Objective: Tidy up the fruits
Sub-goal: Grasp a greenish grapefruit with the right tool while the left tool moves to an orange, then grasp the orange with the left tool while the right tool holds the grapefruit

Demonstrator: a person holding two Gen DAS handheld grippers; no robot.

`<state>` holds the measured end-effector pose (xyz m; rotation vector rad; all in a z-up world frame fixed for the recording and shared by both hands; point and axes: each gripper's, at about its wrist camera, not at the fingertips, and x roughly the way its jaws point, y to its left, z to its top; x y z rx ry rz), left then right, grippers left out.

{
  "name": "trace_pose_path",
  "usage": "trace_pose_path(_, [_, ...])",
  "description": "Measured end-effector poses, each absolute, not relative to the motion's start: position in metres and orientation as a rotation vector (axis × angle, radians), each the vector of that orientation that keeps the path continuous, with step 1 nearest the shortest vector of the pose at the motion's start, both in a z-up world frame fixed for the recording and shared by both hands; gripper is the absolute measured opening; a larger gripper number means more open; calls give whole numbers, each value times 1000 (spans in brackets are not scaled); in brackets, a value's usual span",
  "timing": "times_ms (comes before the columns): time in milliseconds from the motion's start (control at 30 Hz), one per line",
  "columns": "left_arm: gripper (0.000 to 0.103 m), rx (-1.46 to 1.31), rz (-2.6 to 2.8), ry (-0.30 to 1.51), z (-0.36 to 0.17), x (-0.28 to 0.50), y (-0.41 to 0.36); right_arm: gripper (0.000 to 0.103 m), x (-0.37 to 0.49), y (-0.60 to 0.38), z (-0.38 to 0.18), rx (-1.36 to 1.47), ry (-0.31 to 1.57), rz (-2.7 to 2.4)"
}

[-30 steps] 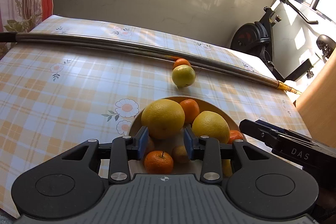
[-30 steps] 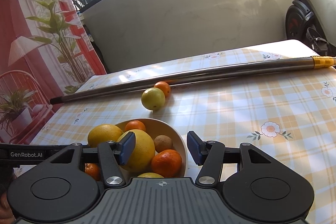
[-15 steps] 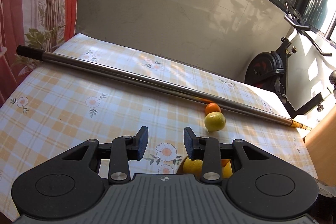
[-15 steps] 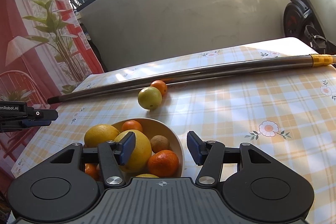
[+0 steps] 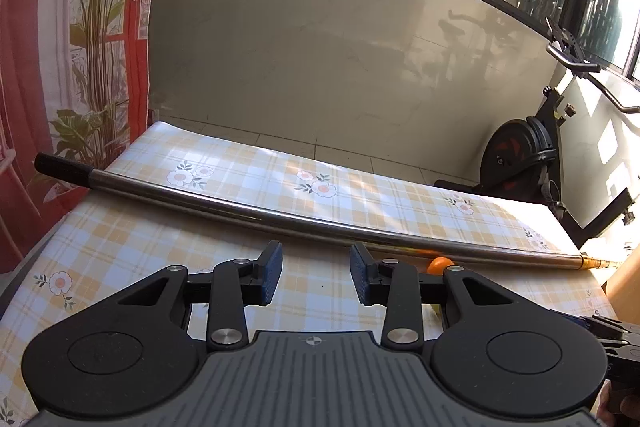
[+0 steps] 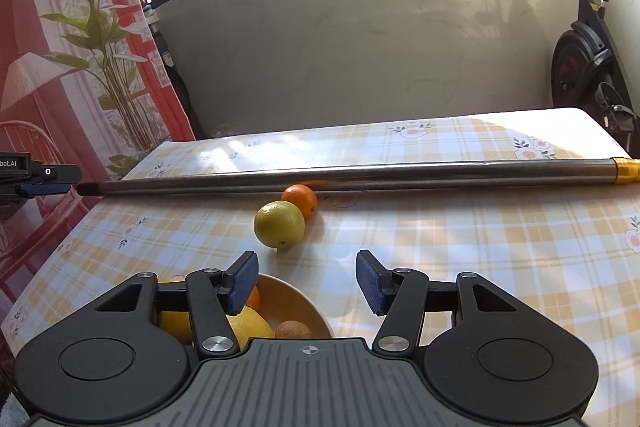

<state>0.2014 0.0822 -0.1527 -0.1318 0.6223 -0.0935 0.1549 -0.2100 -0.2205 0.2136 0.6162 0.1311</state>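
Note:
In the right wrist view a yellow-green citrus [image 6: 279, 224] and a small orange [image 6: 300, 201] lie side by side on the checked tablecloth, just before a long metal pole [image 6: 360, 175]. A cream bowl [image 6: 298, 293] holding yellow citrus, oranges and a brown kiwi sits at the lower left, partly hidden by my right gripper [image 6: 307, 282]. That gripper is open and empty, above the bowl's far rim. My left gripper [image 5: 316, 277] is open and empty over bare cloth; behind its right finger only a sliver of the small orange [image 5: 439, 264] shows.
The pole [image 5: 300, 217] crosses the whole table, with a black grip at one end and a gold collar [image 6: 625, 171] at the other. An exercise bike [image 5: 528, 155] stands past the far table edge. The left gripper's tip [image 6: 36, 179] shows at the far left.
The left gripper rose and drew back from the bowl, which dropped out of its view. The right gripper moved toward the two loose fruits, and the bowl slid lower in its view.

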Motion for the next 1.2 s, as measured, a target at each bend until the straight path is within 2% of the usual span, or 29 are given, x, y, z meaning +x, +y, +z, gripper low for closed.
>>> trace_pose_path(233, [39, -109, -71, 628, -161, 206, 87, 52, 198, -195, -220, 116, 615, 205])
trace_pose_path(767, [39, -114, -74, 676, -163, 234, 67, 51, 273, -174, -249, 115, 795, 204])
trace_pose_path(900, [39, -112, -85, 700, -166, 240, 58, 45, 284, -173, -254, 144, 849, 219])
trace_pose_path(1133, [40, -80, -128, 742, -174, 246, 33, 44, 269, -185, -252, 178, 812, 240])
trace_pose_path(1200, [46, -60, -152, 752, -177, 248, 21, 44, 255, -196, -248, 186, 759, 229])
